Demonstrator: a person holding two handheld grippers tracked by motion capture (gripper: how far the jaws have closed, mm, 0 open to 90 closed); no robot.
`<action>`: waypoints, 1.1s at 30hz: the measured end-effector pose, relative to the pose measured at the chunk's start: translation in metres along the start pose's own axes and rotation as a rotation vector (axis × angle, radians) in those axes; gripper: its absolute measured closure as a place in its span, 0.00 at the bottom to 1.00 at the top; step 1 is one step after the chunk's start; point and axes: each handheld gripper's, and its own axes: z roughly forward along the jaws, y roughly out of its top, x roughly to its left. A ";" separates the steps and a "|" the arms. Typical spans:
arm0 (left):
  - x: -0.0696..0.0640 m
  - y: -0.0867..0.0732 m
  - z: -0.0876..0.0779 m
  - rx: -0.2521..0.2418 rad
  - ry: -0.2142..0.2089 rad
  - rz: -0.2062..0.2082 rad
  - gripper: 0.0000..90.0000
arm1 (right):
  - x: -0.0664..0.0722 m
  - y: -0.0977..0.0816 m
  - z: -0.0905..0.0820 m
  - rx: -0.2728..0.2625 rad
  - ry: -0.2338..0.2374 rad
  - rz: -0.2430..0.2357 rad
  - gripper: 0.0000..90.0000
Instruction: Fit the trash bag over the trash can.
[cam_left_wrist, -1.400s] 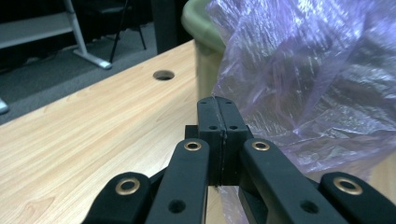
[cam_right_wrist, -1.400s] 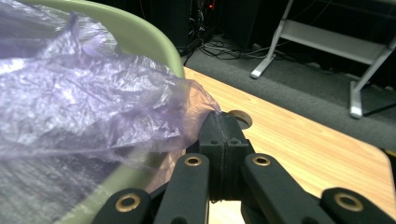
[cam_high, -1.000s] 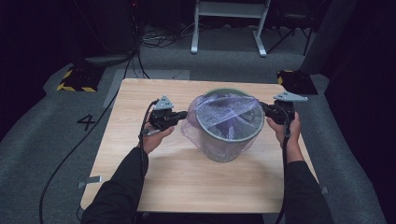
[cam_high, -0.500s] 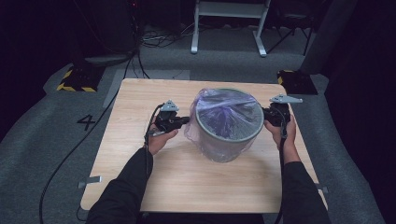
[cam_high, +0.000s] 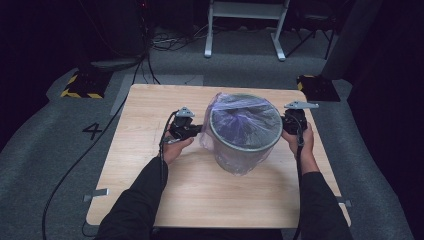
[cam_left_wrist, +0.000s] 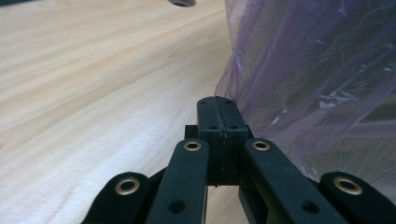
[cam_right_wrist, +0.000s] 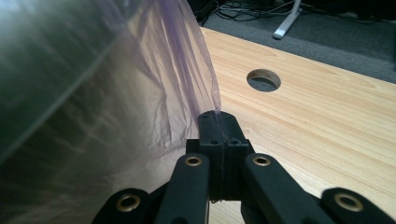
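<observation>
Left hand-held gripper (cam_left_wrist: 218, 105) and right hand-held gripper (cam_right_wrist: 218, 119) both clamped.

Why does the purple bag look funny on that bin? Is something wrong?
The purple bag is stretched flat across the mouth of the bin like a drumskin, not hanging inside. The left gripper and right gripper pinch its edges down the sides. Nothing is torn or spilled.

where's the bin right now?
In the high view, the bin stands right of the table's centre, wrapped in a purple bag, between the left gripper and right gripper.
</observation>
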 end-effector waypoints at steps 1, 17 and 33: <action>-0.001 0.001 0.000 0.000 0.026 0.004 0.99 | 0.000 0.000 0.001 0.000 -0.006 -0.001 1.00; -0.013 0.025 -0.067 -0.250 -0.010 0.179 0.37 | -0.004 0.002 -0.011 -0.068 -0.043 0.014 1.00; -0.011 0.041 -0.037 -0.148 0.025 0.164 1.00 | -0.002 0.006 0.002 -0.010 -0.039 0.004 1.00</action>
